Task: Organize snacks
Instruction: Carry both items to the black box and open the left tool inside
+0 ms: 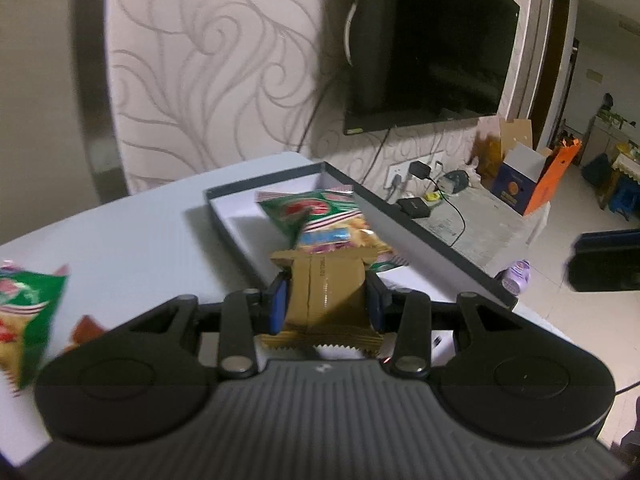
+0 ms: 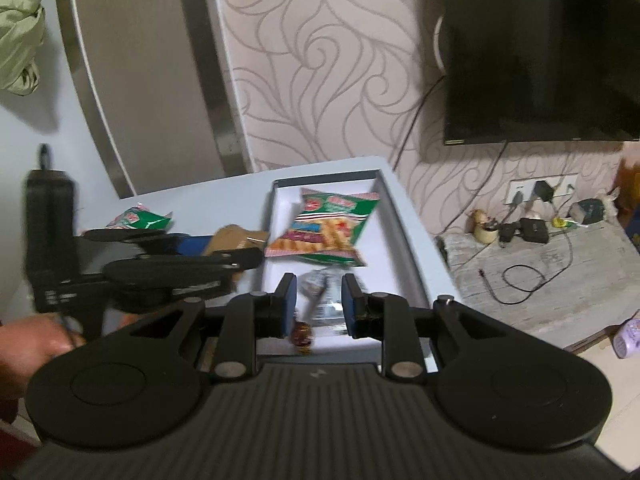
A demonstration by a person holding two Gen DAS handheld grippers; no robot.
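While the left gripper (image 1: 326, 304) pinches a gold packet (image 1: 324, 300) by its sides, it hangs over the near end of the box (image 1: 420, 236), so the step in hand looks like carrying that packet in to join the rest. From the right wrist view, the right gripper (image 2: 318, 304) hangs above the box's near end as well, its pads set on either side of a small silver wrapper (image 2: 320, 292); they stand close, yet whether they press it or it simply lies on the box floor below I cannot tell. A dark sweet (image 2: 303, 336) shows just under that gripper. Further in, a green chip bag (image 2: 324, 228) lies flat across the middle of the box. Outside it, toward the surface's left edge, a second green bag (image 2: 138, 218) and a red packet (image 1: 86, 330) wait. Next, I judge, the gold packet must be lowered onto the bare floor beside the chip bag and released, keeping clear of the other gripper close alongside.
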